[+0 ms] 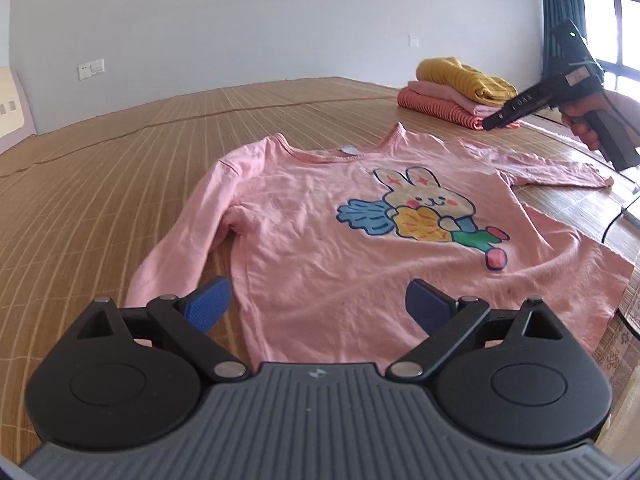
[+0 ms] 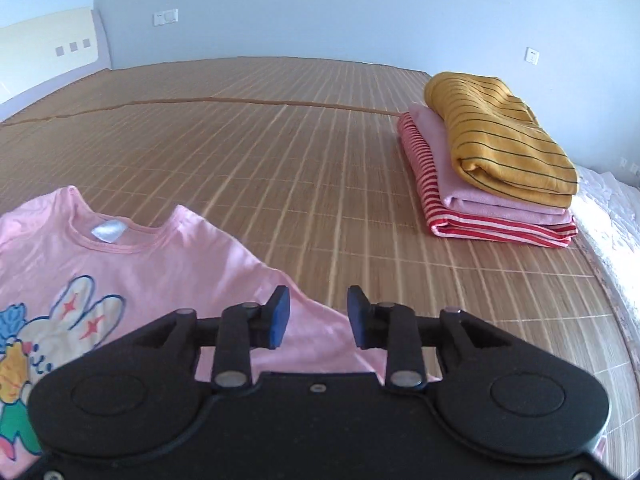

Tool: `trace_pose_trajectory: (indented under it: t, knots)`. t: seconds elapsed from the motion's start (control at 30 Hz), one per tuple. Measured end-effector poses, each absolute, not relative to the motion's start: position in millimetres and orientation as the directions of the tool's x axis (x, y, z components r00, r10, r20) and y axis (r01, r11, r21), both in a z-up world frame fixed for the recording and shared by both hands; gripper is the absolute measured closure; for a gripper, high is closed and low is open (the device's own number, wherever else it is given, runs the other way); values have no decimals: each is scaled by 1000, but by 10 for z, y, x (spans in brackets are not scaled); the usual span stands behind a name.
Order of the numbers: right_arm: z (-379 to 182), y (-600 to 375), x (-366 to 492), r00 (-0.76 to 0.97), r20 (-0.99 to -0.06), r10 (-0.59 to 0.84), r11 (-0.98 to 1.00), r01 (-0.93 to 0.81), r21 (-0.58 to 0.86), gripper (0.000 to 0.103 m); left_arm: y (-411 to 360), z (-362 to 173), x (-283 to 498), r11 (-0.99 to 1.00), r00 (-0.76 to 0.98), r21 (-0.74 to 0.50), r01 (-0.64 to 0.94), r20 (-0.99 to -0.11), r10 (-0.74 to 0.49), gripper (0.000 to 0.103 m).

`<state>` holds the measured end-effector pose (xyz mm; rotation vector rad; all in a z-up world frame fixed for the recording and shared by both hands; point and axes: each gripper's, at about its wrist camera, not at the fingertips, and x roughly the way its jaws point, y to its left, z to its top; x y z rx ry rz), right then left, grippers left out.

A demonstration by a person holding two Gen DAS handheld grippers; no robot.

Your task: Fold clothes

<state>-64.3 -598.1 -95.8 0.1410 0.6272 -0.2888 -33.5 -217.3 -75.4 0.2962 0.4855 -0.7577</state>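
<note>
1. Pink long-sleeved shirt (image 1: 320, 232) with a rabbit print (image 1: 428, 208) lies face up, spread flat on the bamboo mat (image 1: 140, 152) covering the bed, both sleeves out.
2. Left gripper (image 1: 318, 306) hovers over the shirt's hem, its blue fingers (image 1: 208, 304) spread wide and empty.
3. Right gripper (image 2: 318, 318) sits above the shirt's right shoulder, fingers (image 2: 280, 316) narrowly parted, holding nothing.
4. Folded stack (image 2: 492, 168) rests well apart on the mat: mustard striped top, pink piece, red-striped piece beneath.
</note>
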Motion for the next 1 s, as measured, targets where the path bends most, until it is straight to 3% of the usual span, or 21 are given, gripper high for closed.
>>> trace_pose_trajectory:
  t: [0.1,0.2,0.4,0.5,0.6,0.77,1.0]
  knots:
    - [-867,-5549,-732,803,-591,-72,988,137,67,61,-2063,-756,-272,747,687,130,652,-518,-510,6]
    - [-884,-4888,-856,779,-622,74,995,-97,-4,52,-1952,-758,-209,793,743,175,583,-511,-432,6]
    - [-1048,-4073,-1055,727,-675,126,943,-299,-146,49,-1731,-762,-83,863,833,264,430,-485,-266,6]
    - [-1102,-3946,-1116,699,-700,149,928,-343,-144,48,-1664,-765,21,877,870,313,364,-451,-200,6]
    - [-1162,-3876,-1198,690,-709,145,927,-346,-147,40,-1596,-769,125,885,901,359,296,-412,-134,6]
    - [-1327,-3891,-1204,657,-742,130,928,-344,-142,39,-1315,-538,452,930,951,346,124,-308,-12,6]
    - [-1403,-4058,-1155,641,-750,163,950,-307,-55,31,-963,-381,730,951,942,309,18,-324,88,6]
